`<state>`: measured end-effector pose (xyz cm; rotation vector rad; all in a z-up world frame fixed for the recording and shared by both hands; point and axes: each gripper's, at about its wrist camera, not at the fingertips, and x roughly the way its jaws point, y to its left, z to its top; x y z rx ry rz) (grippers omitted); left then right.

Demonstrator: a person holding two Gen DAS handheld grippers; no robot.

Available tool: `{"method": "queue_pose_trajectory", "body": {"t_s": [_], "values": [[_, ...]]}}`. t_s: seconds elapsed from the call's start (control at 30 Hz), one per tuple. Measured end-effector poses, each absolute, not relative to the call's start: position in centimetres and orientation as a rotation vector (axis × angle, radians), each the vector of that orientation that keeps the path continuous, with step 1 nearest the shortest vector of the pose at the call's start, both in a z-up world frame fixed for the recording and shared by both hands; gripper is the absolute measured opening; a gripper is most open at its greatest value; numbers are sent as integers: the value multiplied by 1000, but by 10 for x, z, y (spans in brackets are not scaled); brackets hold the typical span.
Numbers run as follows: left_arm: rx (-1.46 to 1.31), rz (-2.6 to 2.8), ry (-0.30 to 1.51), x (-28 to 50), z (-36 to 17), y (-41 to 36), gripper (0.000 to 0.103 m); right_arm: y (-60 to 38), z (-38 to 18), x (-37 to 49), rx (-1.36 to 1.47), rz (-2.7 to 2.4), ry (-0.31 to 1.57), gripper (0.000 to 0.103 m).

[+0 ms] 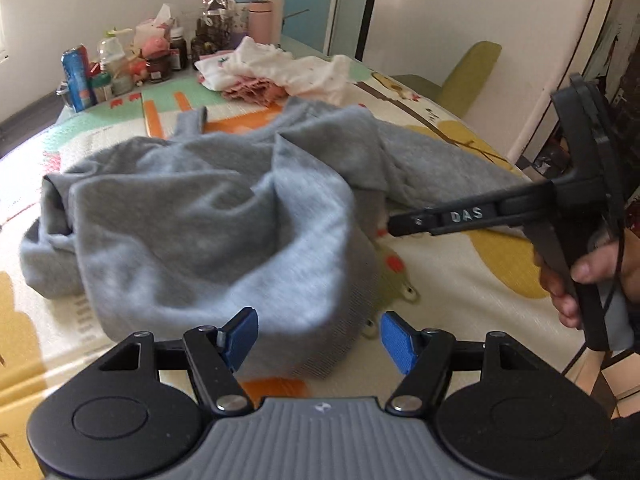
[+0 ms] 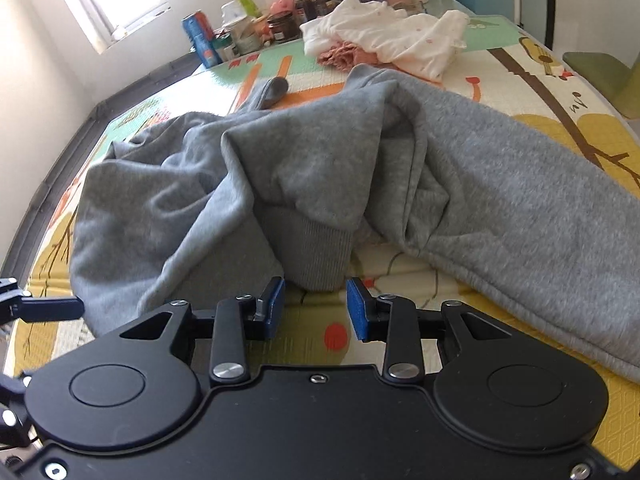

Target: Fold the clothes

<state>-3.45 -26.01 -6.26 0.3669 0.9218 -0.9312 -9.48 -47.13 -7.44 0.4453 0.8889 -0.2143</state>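
Observation:
A crumpled grey sweatshirt (image 1: 208, 216) lies spread over a colourful patterned mat (image 1: 460, 280). My left gripper (image 1: 320, 340) is open, its blue pads wide apart on either side of a bulging fold of the sweatshirt without pressing it. My right gripper (image 2: 316, 308) is open too, just short of a ribbed grey cuff (image 2: 316, 256), with bare mat between its pads. In the left wrist view the right gripper (image 1: 390, 226) reaches in from the right toward the sweatshirt's edge, held by a hand (image 1: 592, 276). A long sleeve (image 2: 520, 216) runs off to the right.
A pile of white and pink clothes (image 1: 280, 66) lies behind the sweatshirt. Bottles, jars and a can (image 1: 78, 76) crowd the far left corner. A green chair (image 1: 472, 72) stands beyond the right edge. A dark rim (image 2: 60, 160) borders the mat on the left.

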Motion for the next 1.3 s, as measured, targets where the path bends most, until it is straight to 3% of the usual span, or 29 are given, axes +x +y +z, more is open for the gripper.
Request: {"method": "queue_pose_trajectory", "body": {"t_s": [0.7,1.13,1.23,1.3], "values": [[593,-755,652,-92,-123,-296,87,-479,-100,-93,418,-175,925,39],[587,-616,688,-77,-140,-302,87,-502,-109,-59,534,-161,898,43],[563,-608,701,-74,-140,-299,83,-504,-111,-53,550,-160,894,43],[549,-598,708,-72,-138,-296,73,-506,-113,-50,562,-151,887,40]]}}
